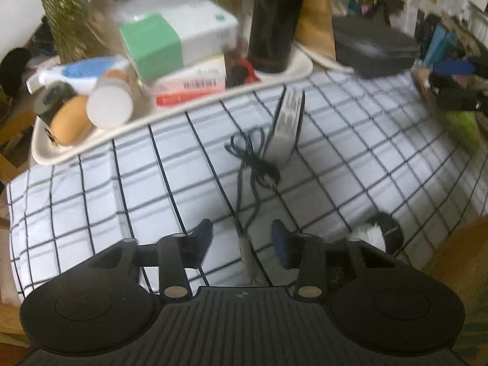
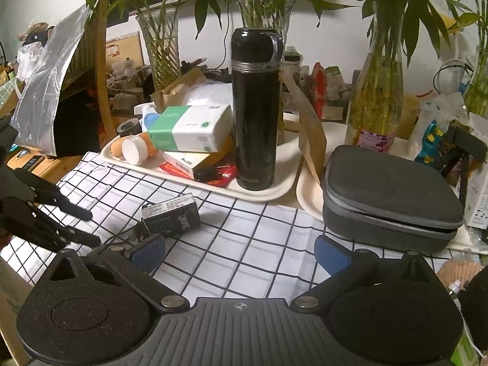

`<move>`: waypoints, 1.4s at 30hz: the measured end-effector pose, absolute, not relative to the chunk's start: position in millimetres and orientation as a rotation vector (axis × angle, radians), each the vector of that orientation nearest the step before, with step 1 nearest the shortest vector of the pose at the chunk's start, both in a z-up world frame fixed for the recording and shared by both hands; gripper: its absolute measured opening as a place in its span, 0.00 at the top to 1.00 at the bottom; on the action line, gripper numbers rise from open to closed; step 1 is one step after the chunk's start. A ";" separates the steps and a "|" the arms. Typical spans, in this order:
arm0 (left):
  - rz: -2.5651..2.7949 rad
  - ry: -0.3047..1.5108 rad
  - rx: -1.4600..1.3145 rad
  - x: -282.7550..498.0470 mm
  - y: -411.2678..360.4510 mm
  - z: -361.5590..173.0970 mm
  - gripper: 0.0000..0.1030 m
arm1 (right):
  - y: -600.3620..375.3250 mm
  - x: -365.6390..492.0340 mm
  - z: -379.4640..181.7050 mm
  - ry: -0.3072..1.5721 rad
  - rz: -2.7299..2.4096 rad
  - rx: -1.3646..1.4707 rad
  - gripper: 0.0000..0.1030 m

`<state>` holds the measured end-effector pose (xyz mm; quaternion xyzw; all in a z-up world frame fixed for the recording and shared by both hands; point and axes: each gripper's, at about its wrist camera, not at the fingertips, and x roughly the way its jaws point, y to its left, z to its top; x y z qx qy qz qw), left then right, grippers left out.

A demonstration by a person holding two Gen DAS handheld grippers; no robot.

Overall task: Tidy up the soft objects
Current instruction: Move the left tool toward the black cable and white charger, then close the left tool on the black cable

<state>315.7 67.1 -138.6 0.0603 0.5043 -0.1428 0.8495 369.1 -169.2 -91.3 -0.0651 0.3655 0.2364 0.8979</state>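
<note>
A white-and-black checked cloth (image 1: pixel 350 140) (image 2: pixel 244 244) covers the table. My left gripper (image 1: pixel 242 239) is open and empty, low over the cloth, with a thin black cable (image 1: pixel 247 183) running between its fingers. The cable leads to a small black-and-white power bank (image 1: pixel 286 125) (image 2: pixel 170 213) lying on the cloth. My right gripper (image 2: pixel 241 253) is open and empty over the cloth, right of the power bank. The left gripper (image 2: pixel 73 222) shows at the left edge of the right wrist view. The right gripper (image 1: pixel 457 85) shows blurred at the right edge of the left wrist view.
A white tray (image 1: pixel 91 143) (image 2: pixel 268 192) at the back holds a green-and-white tissue pack (image 1: pixel 170 42) (image 2: pixel 189 128), boxes, small bottles and a tall black flask (image 1: pixel 274 18) (image 2: pixel 256 109). A grey zip case (image 2: pixel 390 201) (image 1: pixel 375 48) sits at the right. Glass vases with plants (image 2: pixel 378 91) stand behind.
</note>
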 end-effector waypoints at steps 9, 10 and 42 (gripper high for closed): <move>-0.293 1.141 0.172 319.1 62.3 -155.9 0.72 | -160.5 367.8 -92.6 0.762 0.503 -0.158 0.00; -0.290 1.134 0.191 317.8 60.4 -156.5 0.76 | -160.3 368.0 -92.8 0.763 0.503 -0.159 0.00; -0.124 0.809 0.106 305.6 95.9 -72.4 0.91 | -123.5 408.8 -139.1 0.802 0.743 -0.168 0.00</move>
